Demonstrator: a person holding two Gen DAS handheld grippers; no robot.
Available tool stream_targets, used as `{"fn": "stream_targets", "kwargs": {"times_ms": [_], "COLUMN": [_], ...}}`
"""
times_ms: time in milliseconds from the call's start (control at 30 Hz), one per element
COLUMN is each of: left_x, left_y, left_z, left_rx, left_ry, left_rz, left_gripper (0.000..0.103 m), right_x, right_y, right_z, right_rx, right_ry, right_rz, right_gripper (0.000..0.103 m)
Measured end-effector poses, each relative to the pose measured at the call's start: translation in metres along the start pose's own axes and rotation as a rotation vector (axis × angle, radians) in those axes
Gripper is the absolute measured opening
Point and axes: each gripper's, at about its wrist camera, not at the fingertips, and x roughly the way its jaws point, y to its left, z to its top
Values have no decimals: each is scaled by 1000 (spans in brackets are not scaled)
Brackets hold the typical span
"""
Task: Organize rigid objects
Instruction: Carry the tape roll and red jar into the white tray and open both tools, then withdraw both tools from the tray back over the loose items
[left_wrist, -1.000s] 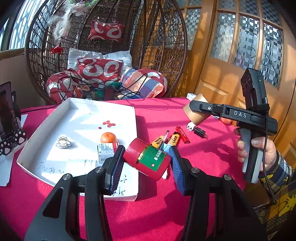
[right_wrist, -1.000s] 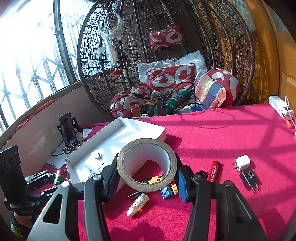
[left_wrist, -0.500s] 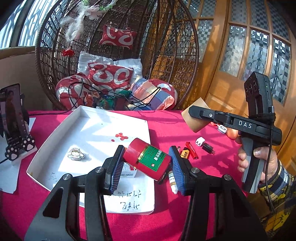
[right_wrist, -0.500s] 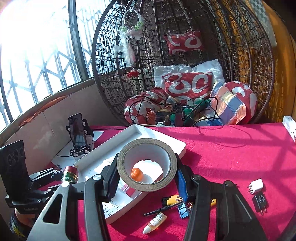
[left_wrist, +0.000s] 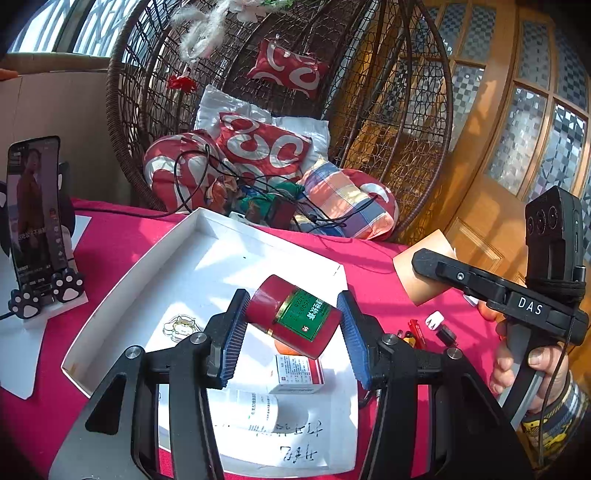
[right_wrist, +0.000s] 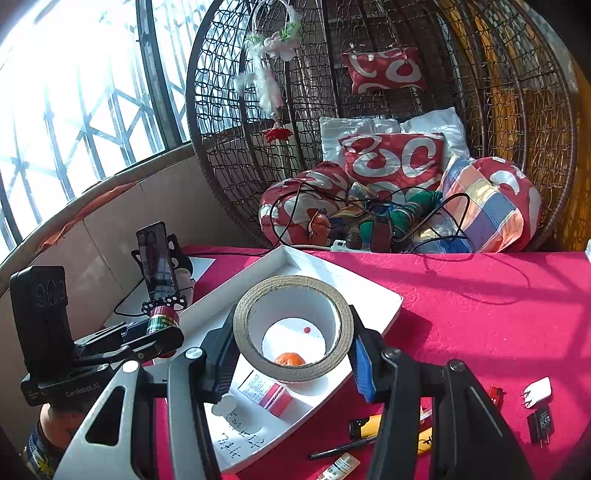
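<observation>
Red canister (left_wrist: 293, 315) with green label, tilted, clamped between the pads of the left gripper (left_wrist: 291, 334) above the white tray (left_wrist: 122, 295), over its near end. Tape roll (right_wrist: 291, 328) pinched upright in the right gripper (right_wrist: 293, 354), above the tray's right edge. Orange (right_wrist: 290, 358), small boxes and sticker lying inside, on the red tablecloth (right_wrist: 480, 314)

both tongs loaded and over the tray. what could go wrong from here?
1. The red can sits tilted in the left tongs; released like this it may roll and knock the small box or the orange.
2. The tape roll in the right tongs hangs above the orange and could land on it.
3. Both tongs crowd the white tray, so they might collide.
</observation>
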Motion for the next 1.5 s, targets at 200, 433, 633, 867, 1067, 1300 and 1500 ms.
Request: {"fn": "stream_targets", "kwargs": {"times_ms": [200, 433, 633, 867, 1067, 1300, 1500], "left_x": [32, 61, 71, 59, 32, -4, -6], "left_y": [20, 45, 61, 62, 61, 33, -9], "left_z": [14, 18, 10, 7, 2, -16, -14], "left_rx": [-70, -169, -226, -230, -288, -292, -190], "left_ry": [33, 73, 98, 45, -62, -150, -132], "left_rz": [10, 65, 111, 200, 275, 236, 172], "left_gripper": [49, 49, 49, 89, 94, 94, 94], "right_x": [29, 64, 94, 105, 81, 26, -35], "right_y": [1, -1, 2, 6, 6, 1, -9], "right_z": [1, -2, -8, -21, -24, -36, -40], "right_rx": [2, 34, 48, 72, 85, 116, 137], "right_ry": [40, 83, 130, 133, 48, -79, -230], "right_rz": [-25, -37, -43, -12, -11, 2, -36], "right_gripper": [52, 52, 52, 53, 103, 103, 103]}}
